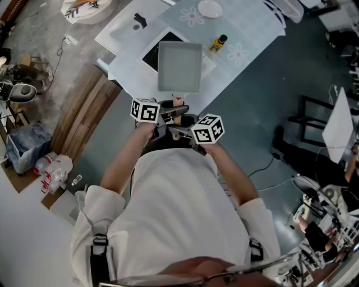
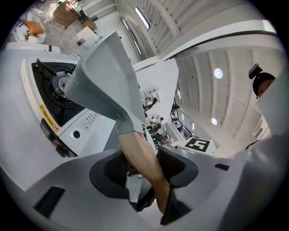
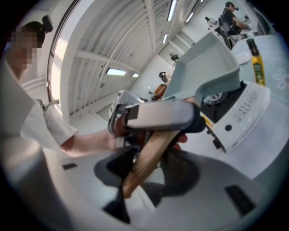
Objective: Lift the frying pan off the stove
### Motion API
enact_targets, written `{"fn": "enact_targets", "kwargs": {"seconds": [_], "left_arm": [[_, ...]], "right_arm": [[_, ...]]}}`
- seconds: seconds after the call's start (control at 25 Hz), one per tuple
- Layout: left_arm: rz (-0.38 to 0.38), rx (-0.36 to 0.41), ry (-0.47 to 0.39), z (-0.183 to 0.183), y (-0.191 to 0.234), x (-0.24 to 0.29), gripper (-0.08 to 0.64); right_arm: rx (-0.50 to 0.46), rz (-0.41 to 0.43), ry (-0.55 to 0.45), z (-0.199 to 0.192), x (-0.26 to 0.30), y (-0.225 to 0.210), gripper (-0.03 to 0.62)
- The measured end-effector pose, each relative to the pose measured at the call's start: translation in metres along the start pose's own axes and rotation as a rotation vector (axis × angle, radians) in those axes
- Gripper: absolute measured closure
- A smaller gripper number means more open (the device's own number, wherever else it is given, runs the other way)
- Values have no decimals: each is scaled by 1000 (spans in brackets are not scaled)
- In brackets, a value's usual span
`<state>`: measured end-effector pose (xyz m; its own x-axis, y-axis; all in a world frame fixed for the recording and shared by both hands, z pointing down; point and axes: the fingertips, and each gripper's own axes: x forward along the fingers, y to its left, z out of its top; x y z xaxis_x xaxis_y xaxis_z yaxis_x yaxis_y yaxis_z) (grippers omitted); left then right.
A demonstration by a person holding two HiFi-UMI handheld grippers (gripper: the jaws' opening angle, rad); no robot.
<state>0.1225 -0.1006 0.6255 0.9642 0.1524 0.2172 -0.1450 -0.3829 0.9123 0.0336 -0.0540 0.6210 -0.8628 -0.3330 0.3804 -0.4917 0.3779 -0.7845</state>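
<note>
The grey square frying pan (image 1: 179, 66) hangs above the white gas stove (image 1: 147, 56), held by its wooden handle. My left gripper (image 1: 175, 110) and right gripper (image 1: 178, 133) sit close together just in front of my chest, both on that handle. In the left gripper view the handle (image 2: 142, 160) runs between the jaws of the left gripper (image 2: 143, 167), shut on it, with the pan (image 2: 106, 76) tilted over the burner (image 2: 56, 85). In the right gripper view the right gripper (image 3: 146, 164) is shut on the handle (image 3: 151, 151) behind the left gripper's body (image 3: 158, 115); the pan (image 3: 205, 67) rises beyond.
A yellow bottle (image 1: 217, 43) and a white plate (image 1: 210, 9) stand on the flowered tablecloth (image 1: 244, 33) right of the stove. A wooden bench (image 1: 84, 115) lies to the left, with a bag of plastic bottles (image 1: 53, 168) beside it. A dark chair frame (image 1: 311, 120) stands at the right.
</note>
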Motion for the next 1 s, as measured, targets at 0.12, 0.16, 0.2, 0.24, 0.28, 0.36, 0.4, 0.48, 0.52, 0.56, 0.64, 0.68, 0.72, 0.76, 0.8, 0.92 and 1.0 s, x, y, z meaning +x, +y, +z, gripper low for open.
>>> {"fn": "enact_targets", "kwargs": {"seconds": [0.12, 0.16, 0.2, 0.24, 0.28, 0.36, 0.4, 0.48, 0.52, 0.56, 0.64, 0.68, 0.72, 0.76, 0.8, 0.92, 1.0], "left_arm": [[5, 4, -25, -9, -12, -2, 345], [8, 5, -32, -11, -15, -3, 345], [10, 6, -40, -13, -17, -4, 345], [13, 9, -49, -13, -19, -5, 345], [16, 12, -57, -13, -21, -7, 345], [22, 18, -66, -15, -25, -10, 345], [25, 20, -68, -17, -27, -12, 345], [27, 22, -71, -22, -29, -17, 345], [27, 22, -73, -25, -31, -19, 345], [25, 21, -74, -27, -32, -22, 345], [26, 19, -75, -30, -38, -28, 345], [26, 20, -76, -32, -40, -31, 345], [26, 21, -77, -33, -41, -35, 345], [25, 22, -78, -35, -42, -39, 345], [24, 22, -79, -37, -43, -42, 345], [23, 26, -76, -42, -44, -50, 345], [20, 27, -70, -47, -45, -56, 345]], "right_arm": [[-16, 15, 20, -10, -7, 12, 391], [-22, 19, 26, -12, -8, 15, 391], [-29, 23, 30, -13, -9, 18, 390], [-37, 28, 33, -14, -10, 21, 390], [-45, 32, 36, -14, -11, 23, 390], [-56, 39, 39, -15, -11, 29, 390], [-60, 42, 40, -17, -10, 32, 390], [-63, 48, 42, -21, -9, 38, 390], [-64, 50, 44, -23, -7, 41, 390], [-65, 53, 45, -24, -6, 44, 390], [-69, 57, 49, -27, -2, 50, 390], [-71, 57, 50, -29, 0, 53, 390], [-74, 56, 52, -30, 2, 56, 390], [-76, 55, 52, -32, 4, 59, 390], [-78, 54, 51, -33, 7, 62, 390], [-79, 50, 46, -37, 13, 69, 389], [-77, 45, 37, -40, 17, 73, 388]]}}
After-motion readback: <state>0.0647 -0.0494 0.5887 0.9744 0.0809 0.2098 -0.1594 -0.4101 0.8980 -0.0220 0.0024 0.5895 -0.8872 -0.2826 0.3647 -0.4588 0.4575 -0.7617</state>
